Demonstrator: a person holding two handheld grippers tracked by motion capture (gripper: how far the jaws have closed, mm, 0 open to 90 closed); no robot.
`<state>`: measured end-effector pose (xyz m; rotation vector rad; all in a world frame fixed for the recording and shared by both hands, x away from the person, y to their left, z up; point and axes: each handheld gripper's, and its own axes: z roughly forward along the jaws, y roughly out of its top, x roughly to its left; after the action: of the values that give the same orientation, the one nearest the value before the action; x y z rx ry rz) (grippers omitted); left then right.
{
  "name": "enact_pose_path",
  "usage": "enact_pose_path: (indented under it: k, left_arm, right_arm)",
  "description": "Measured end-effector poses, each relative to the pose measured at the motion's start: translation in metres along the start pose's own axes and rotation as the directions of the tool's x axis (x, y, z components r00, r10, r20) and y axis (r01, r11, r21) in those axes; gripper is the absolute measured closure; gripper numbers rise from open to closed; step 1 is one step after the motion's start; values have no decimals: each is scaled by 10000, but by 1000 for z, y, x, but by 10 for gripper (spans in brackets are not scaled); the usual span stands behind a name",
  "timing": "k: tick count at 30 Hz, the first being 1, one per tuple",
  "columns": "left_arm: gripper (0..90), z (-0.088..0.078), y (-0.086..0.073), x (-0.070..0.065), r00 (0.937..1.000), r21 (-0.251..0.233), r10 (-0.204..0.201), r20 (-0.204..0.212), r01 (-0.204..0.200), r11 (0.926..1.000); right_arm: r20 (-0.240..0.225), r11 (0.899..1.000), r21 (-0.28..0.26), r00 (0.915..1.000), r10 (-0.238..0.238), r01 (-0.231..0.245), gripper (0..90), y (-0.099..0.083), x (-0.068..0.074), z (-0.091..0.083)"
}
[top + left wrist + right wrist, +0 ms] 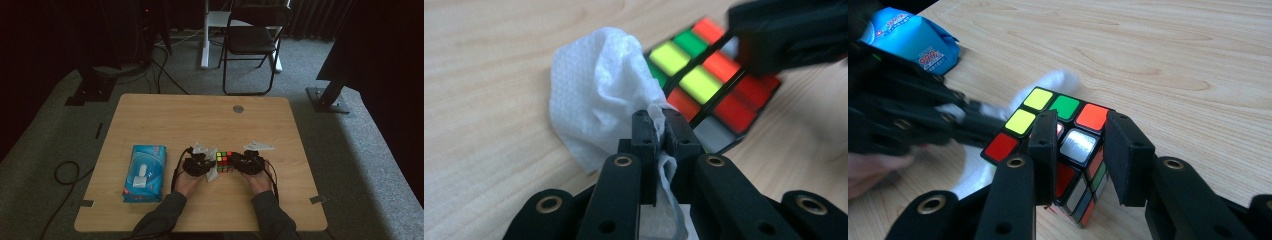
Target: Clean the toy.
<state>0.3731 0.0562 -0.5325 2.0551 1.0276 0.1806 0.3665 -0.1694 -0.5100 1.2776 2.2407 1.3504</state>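
Observation:
A colourful puzzle cube (225, 161) stands on the wooden table (200, 115), near the front between both hands. My right gripper (1080, 150) is shut on the cube (1068, 125), one jaw on each side of its near part. My left gripper (662, 132) is shut on a crumpled white wipe (599, 95), which is bunched against the cube's (704, 80) left side. In the high view the left gripper (212, 167) and the right gripper (235, 162) face each other across the cube. The wipe (1058, 80) shows blurred behind the cube.
A blue pack of wipes (145, 172) lies flat at the table's front left, also seen in the right gripper view (908, 40). A round grommet (238, 108) sits near the far edge. A folding chair (252, 40) and stand bases are on the carpet beyond.

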Motion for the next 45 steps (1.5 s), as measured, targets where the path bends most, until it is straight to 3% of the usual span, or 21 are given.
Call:
enact_pose_path:
  k: [2, 13, 20, 23, 26, 32, 40, 45]
  left_arm:
    - [854, 8, -7, 0, 9998, 159, 114, -144, -111, 9998]
    - [853, 6, -6, -1, 9996, 119, 162, -248, -159, 9998]
    - [853, -16, -3, -2, 9998, -387, 164, -80, -167, 9991]
    - [853, -31, -2, -6, 9993, -879, 188, 324, -159, 9960]
    - [853, -36, -1, -11, 9979, -1008, 378, 529, -323, 9944]
    - [854, -28, 1, -18, 9972, -726, 516, 546, -476, 9962]
    - [853, -20, -1, -13, 9986, -472, 412, 344, -396, 9981]
    - [853, -8, -7, -11, 9989, -8, 461, 129, -461, 9989]
  right_arm:
    - [2, 10000, -9, 10000, 10, -10, 673, 0, 0, 0]
    - [30, 10000, -41, 10000, -15, 15, 673, 0, 0, 0]
    - [26, 10000, -55, 10000, -14, 14, 673, -1, 0, 0]
    - [25, 10000, -62, 10000, 6, -6, 673, -1, 0, 0]
    - [24, 10000, -75, 10000, -4, 4, 673, -1, 0, 0]
    - [26, 10000, -80, 10000, 6, -5, 673, -1, 0, 0]
    - [20, 10000, -86, 10000, -6, 7, 674, -1, 0, 0]
    - [22, 10000, -88, 10000, -17, 17, 676, -1, 0, 0]
